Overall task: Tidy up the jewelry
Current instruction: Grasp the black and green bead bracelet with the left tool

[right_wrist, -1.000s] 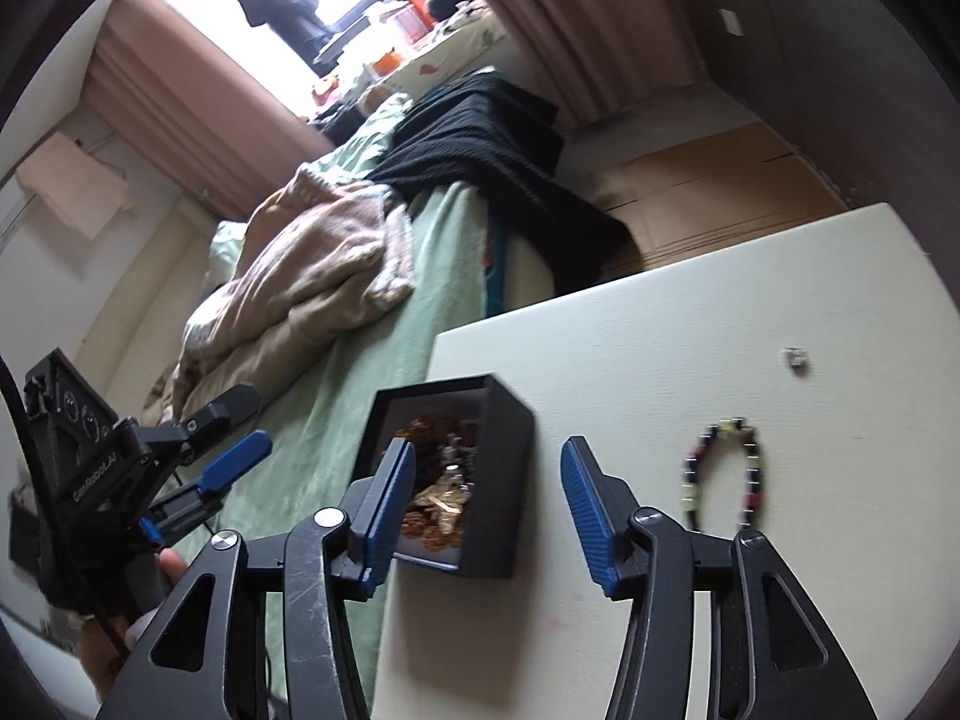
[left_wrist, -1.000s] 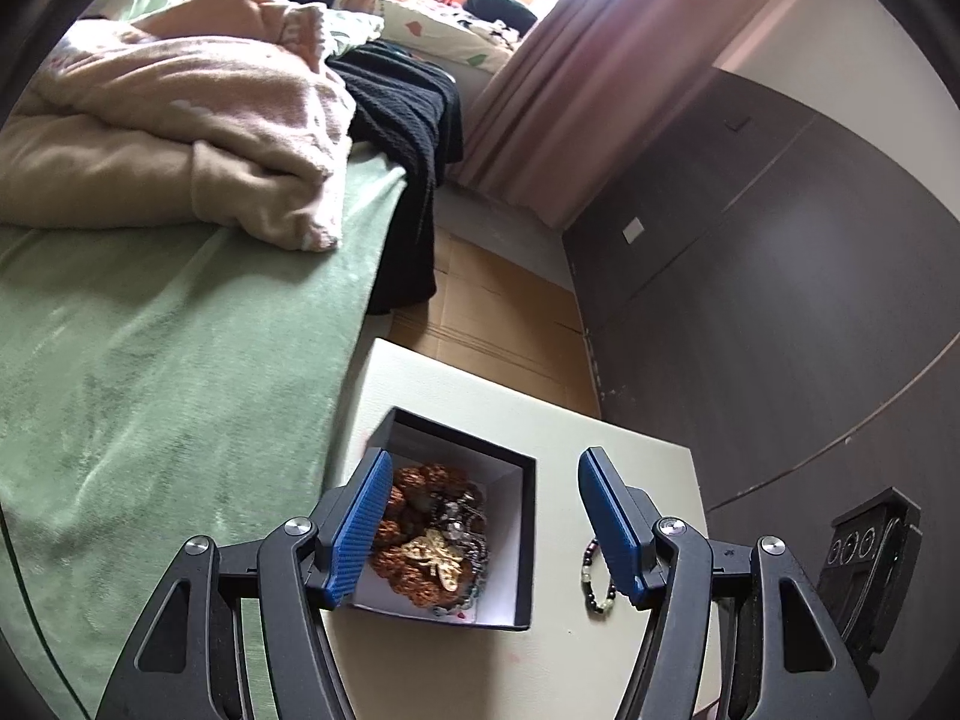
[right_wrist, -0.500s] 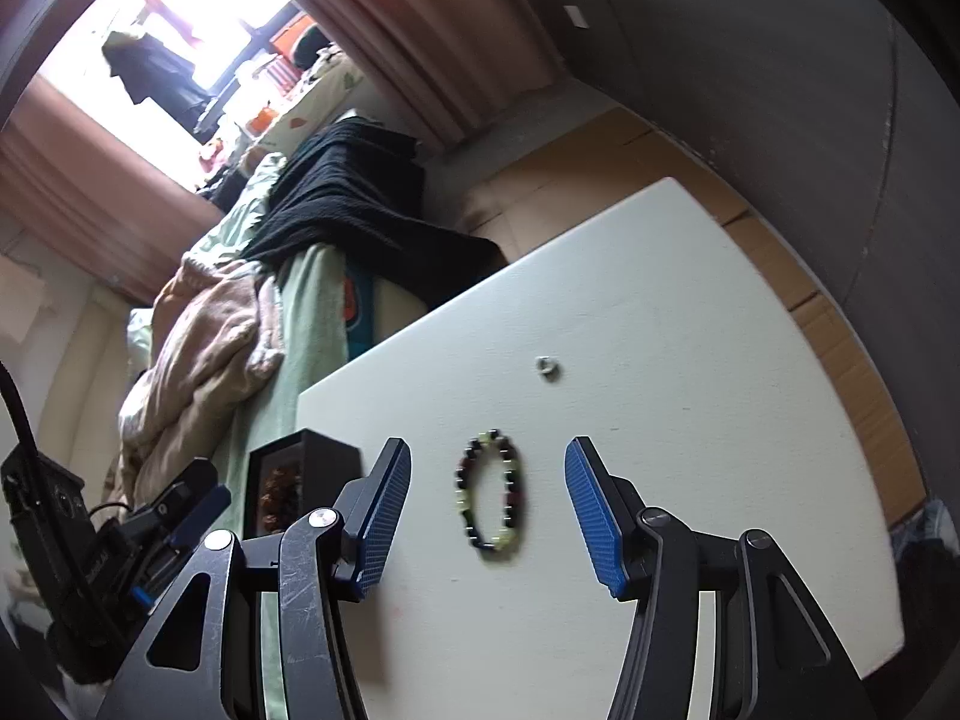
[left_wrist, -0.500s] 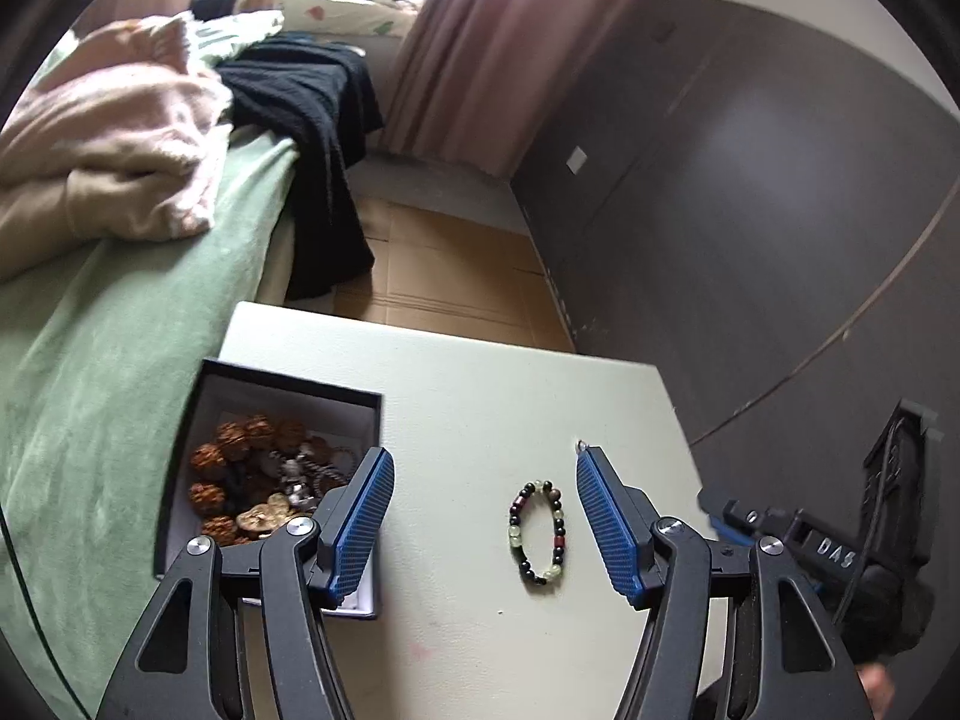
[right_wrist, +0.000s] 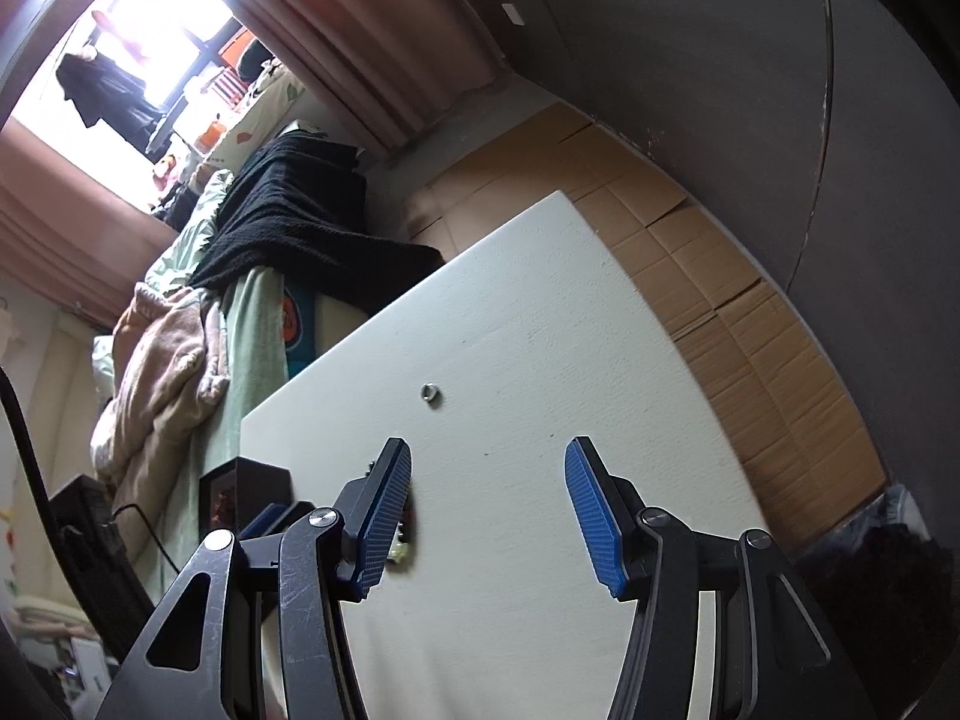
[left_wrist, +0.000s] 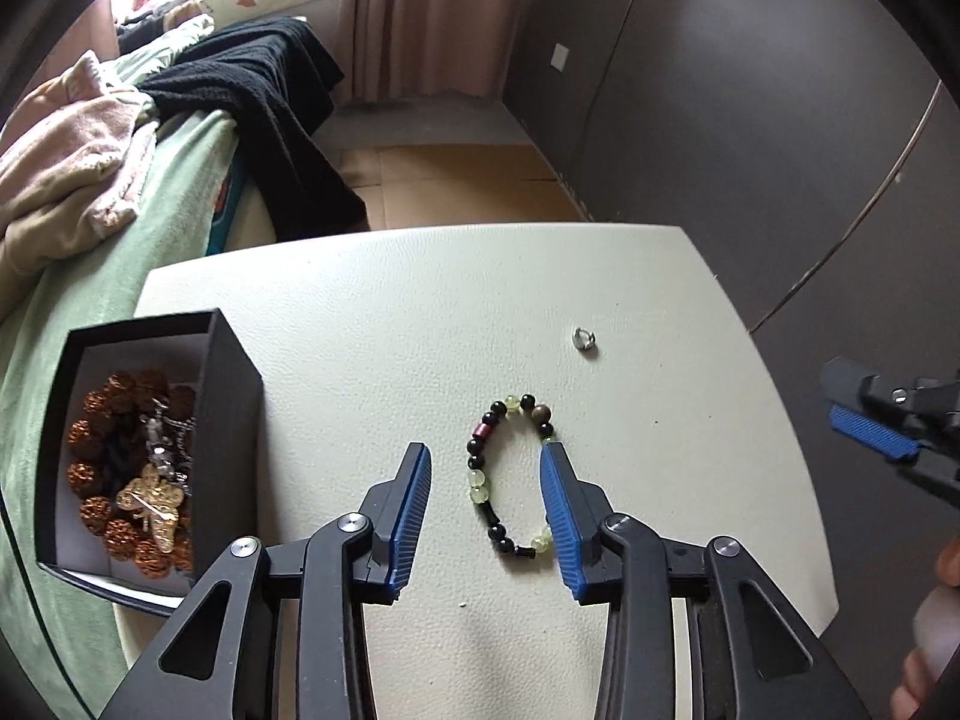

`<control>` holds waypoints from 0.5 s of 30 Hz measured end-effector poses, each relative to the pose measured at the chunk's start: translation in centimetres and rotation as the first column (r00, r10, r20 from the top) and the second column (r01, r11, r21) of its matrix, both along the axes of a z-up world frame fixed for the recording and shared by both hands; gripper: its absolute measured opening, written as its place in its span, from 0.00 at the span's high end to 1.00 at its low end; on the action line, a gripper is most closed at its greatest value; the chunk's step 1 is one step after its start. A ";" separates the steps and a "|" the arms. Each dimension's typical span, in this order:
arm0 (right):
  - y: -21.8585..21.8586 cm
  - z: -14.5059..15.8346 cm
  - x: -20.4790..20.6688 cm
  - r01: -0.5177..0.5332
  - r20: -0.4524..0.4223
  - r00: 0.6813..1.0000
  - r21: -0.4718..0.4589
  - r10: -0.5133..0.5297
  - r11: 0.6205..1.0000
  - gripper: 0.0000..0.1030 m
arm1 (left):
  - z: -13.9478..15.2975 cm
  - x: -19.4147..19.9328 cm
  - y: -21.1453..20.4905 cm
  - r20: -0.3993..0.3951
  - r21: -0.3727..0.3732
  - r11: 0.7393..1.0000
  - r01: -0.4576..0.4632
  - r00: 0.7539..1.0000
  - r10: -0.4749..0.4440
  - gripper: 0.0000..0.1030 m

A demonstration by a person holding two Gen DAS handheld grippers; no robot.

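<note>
A beaded bracelet (left_wrist: pixel 477 478) of black, green and maroon beads lies flat on the white table (left_wrist: pixel 420 312). My left gripper (left_wrist: pixel 485 456) hangs over it with the bracelet between its closing jaws. The right pad is at the beads and the left pad stands apart. A black box (left_wrist: pixel 231 396) at the table's left edge holds brown beads and a gold butterfly piece. A small silver ring (left_wrist: pixel 583 339) lies beyond the bracelet. My right gripper (right_wrist: pixel 487 450) is open over bare table, with the ring (right_wrist: pixel 429 391) ahead of it and the bracelet (right_wrist: pixel 399 552) mostly hidden behind its left finger.
A bed with a green cover (left_wrist: pixel 174 192), a pink blanket (left_wrist: pixel 72 162) and a black garment (left_wrist: pixel 264 96) runs along the table's left side. Cardboard (right_wrist: pixel 720 276) covers the floor beyond. A dark wardrobe (left_wrist: pixel 750 90) stands to the right. A hand (left_wrist: pixel 936 630) shows at the right edge.
My left gripper has swung right from over the box to over the bracelet, and its jaws have narrowed. The right gripper has moved right, from the box past the bracelet toward the ring.
</note>
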State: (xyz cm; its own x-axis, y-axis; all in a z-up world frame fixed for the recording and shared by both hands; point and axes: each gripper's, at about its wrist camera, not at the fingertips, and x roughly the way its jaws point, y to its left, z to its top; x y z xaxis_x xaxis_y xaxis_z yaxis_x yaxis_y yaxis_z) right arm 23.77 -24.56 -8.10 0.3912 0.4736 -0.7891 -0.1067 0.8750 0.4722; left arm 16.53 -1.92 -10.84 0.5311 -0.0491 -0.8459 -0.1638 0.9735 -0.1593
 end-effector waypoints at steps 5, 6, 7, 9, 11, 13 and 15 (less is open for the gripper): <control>-0.6 -0.1 0.3 -0.001 -0.007 1.000 -0.007 0.001 1.000 0.47 | -1.4 0.5 -0.7 -0.025 0.028 1.000 -0.010 1.000 0.011 0.63; -0.7 -0.2 0.4 0.004 -0.009 1.000 -0.012 -0.004 1.000 0.47 | -1.7 0.7 -0.8 -0.033 0.033 0.999 -0.011 0.999 0.012 0.63; -0.8 -0.3 0.4 0.009 -0.012 1.000 -0.021 -0.009 1.000 0.47 | -2.0 0.8 -0.8 -0.041 0.041 0.999 -0.009 0.999 0.011 0.63; -0.7 -0.7 0.5 0.001 -0.021 1.000 -0.047 -0.002 0.999 0.47 | -2.5 0.9 -1.0 -0.053 0.063 0.998 -0.006 0.999 0.009 0.65; -0.4 -0.8 0.5 -0.012 -0.025 1.000 -0.070 0.011 0.997 0.47 | -2.9 1.2 -1.0 -0.064 0.077 0.997 -0.008 0.998 0.013 0.78; -0.6 -0.4 0.4 -0.016 -0.011 1.000 -0.078 0.015 0.997 0.47 | -3.1 1.3 -1.1 -0.063 0.101 0.995 -0.008 0.998 0.014 0.80; -0.9 -0.1 0.4 -0.008 -0.002 1.000 -0.072 0.008 0.997 0.47 | -3.1 1.4 -1.5 -0.068 0.131 0.991 0.005 0.998 0.004 0.81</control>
